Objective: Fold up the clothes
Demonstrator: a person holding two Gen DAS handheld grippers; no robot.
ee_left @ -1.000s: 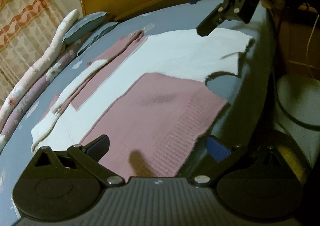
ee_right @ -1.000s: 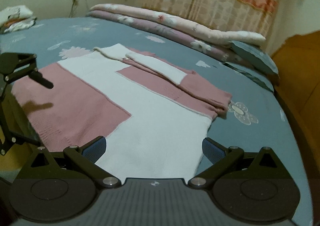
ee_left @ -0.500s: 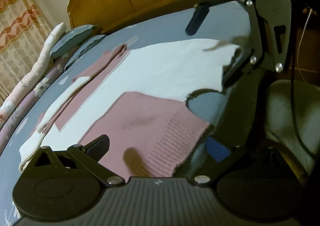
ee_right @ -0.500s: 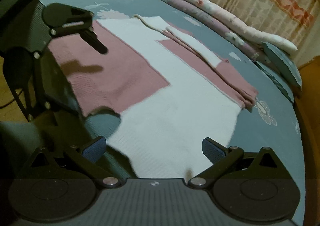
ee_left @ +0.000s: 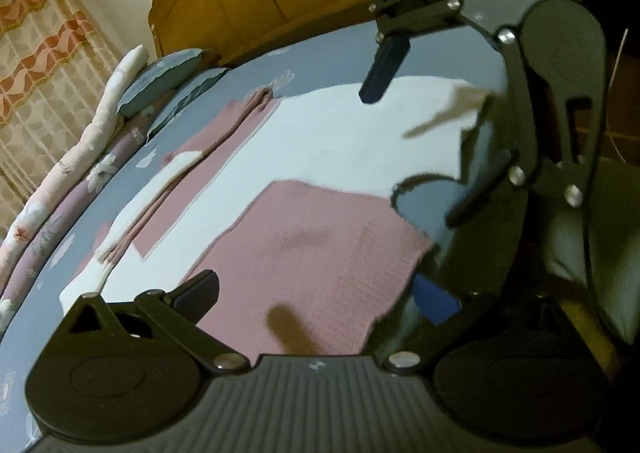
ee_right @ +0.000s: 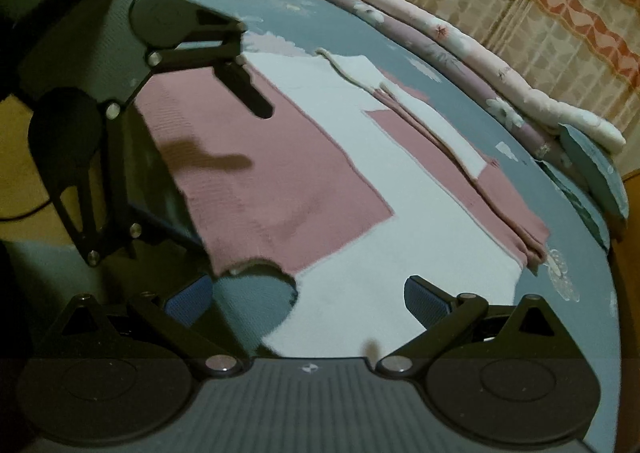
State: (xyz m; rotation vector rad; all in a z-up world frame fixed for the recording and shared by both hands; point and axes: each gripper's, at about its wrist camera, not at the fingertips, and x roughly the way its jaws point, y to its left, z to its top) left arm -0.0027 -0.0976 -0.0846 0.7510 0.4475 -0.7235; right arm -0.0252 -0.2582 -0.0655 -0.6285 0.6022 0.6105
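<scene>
Both grippers have dropped closer to my sweater's (ee_right: 360,189) near edge; left gripper (ee_left: 316,297) and right gripper (ee_right: 308,297) spread wide, neckline between them.

No text, label, brand name or number can be read in either view. The only mark is a small pale emblem, shaped like a bow-tie, at the top edge of the ribbed housing (ee_left: 318,365) just behind the left claw's fingers, and the same emblem on the ribbed housing (ee_right: 309,368) behind the right claw's fingers. It is too small to make out as letters.
</scene>
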